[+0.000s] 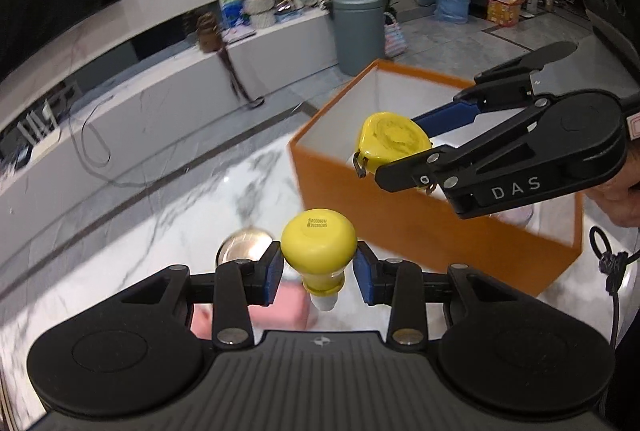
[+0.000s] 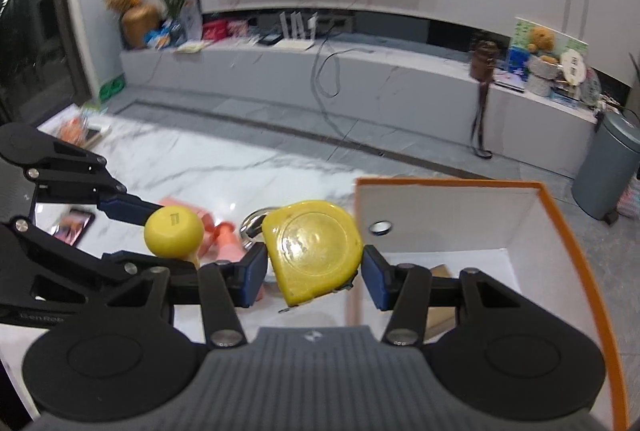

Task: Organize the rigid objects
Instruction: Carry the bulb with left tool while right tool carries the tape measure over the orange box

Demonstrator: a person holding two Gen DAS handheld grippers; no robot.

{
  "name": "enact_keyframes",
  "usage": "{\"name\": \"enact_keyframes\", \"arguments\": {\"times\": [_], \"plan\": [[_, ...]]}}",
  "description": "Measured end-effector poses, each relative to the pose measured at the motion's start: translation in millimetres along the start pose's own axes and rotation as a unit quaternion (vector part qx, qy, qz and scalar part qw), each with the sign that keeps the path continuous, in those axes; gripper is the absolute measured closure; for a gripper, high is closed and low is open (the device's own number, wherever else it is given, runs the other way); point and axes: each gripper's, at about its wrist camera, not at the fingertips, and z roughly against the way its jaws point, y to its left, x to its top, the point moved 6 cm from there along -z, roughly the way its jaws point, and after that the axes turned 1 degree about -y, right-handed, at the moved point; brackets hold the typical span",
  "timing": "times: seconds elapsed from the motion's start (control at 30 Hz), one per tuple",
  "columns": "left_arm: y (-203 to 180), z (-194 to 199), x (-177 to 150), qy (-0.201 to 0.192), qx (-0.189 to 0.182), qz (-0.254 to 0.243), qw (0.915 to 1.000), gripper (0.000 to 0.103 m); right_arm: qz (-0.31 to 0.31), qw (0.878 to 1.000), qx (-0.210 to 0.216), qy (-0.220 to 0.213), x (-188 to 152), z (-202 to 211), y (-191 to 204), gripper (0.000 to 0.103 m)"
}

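Observation:
My left gripper [image 1: 319, 271] is shut on a yellow mushroom-shaped bottle [image 1: 318, 239] with a white tip, held above the marble table. At the right of the left wrist view my right gripper [image 1: 400, 147] is shut on a yellow tape measure [image 1: 394, 133], over the near-left corner of an orange box [image 1: 400, 219] with white inner walls. In the right wrist view the tape measure [image 2: 314, 251] sits between the blue pads of the right gripper [image 2: 316, 271], just left of the orange box [image 2: 440, 183]. The left gripper [image 2: 168, 235] with the yellow bottle [image 2: 174, 231] is beside it on the left.
On the marble table [image 2: 180, 167] lie pink items [image 2: 224, 231], a phone [image 2: 74, 225] and a clear round object [image 1: 244, 243]. A brown item [image 2: 440, 271] lies in the box. A grey bin [image 1: 358, 27] stands on the floor beyond. A hand [image 1: 624, 199] holds the right gripper.

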Motion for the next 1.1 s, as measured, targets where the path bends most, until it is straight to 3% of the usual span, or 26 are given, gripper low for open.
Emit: {"name": "enact_keyframes", "arguments": {"times": [0.27,0.5,0.73,1.1], "plan": [[-40,-9,52,-0.023,-0.028,-0.032,0.9988,0.060,-0.082,0.995,-0.046,-0.021,-2,25,-67,0.052],[-71,-44,76,-0.011,-0.062,-0.038,0.9973,0.060,-0.124,0.988,-0.086,-0.013,-15,30,-109,0.052],[-83,-93,80,0.027,-0.088,-0.020,0.9955,0.060,-0.150,0.982,-0.116,0.022,-36,24,-142,0.052],[-96,-134,63,0.081,-0.080,-0.060,0.9917,0.060,-0.126,0.981,-0.125,0.084,-58,2,-160,0.052]]}}
